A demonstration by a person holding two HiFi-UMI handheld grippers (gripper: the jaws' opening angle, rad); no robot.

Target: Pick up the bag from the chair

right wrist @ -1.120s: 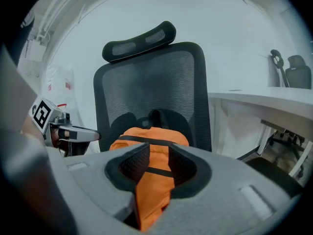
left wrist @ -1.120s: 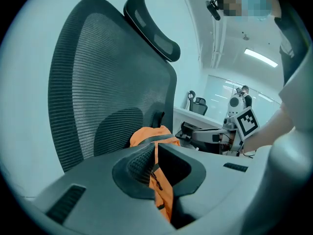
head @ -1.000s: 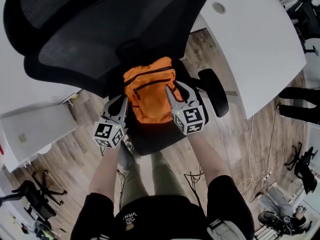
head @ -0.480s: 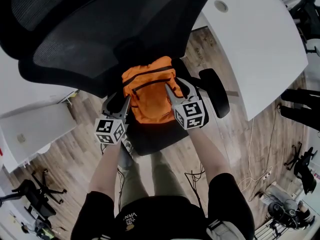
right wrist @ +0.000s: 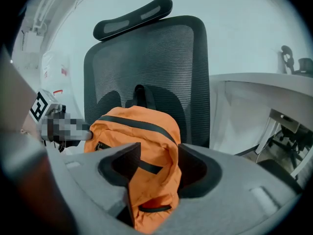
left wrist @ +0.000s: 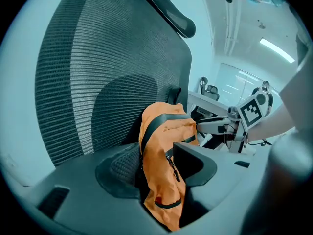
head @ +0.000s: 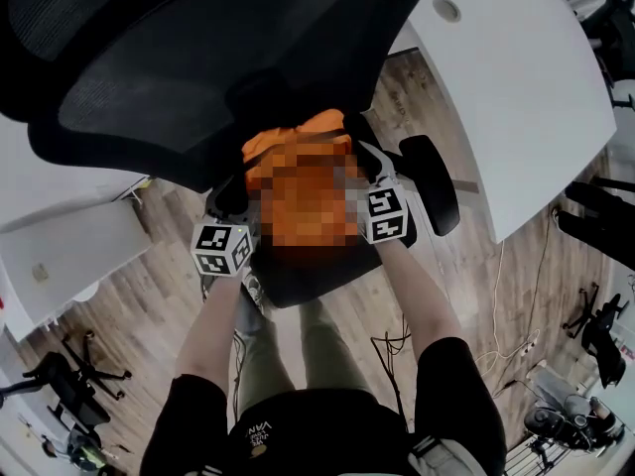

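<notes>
The orange bag with black straps rests on the black office chair's seat, against the mesh backrest. A mosaic patch covers its middle in the head view. My left gripper is at the bag's left side and my right gripper at its right side. In the left gripper view the bag hangs pinched between the left gripper's jaws. In the right gripper view, bag fabric is bunched and squeezed between the right gripper's jaws. Both grippers are shut on the bag.
The chair's right armrest lies just beside my right gripper. A white desk curves along the right and another white surface sits at the left. Wooden floor, cables and other chairs' bases lie around my legs.
Both grippers have pushed forward along the bag's sides and closed on it. The bag has shifted slightly toward the backrest.
</notes>
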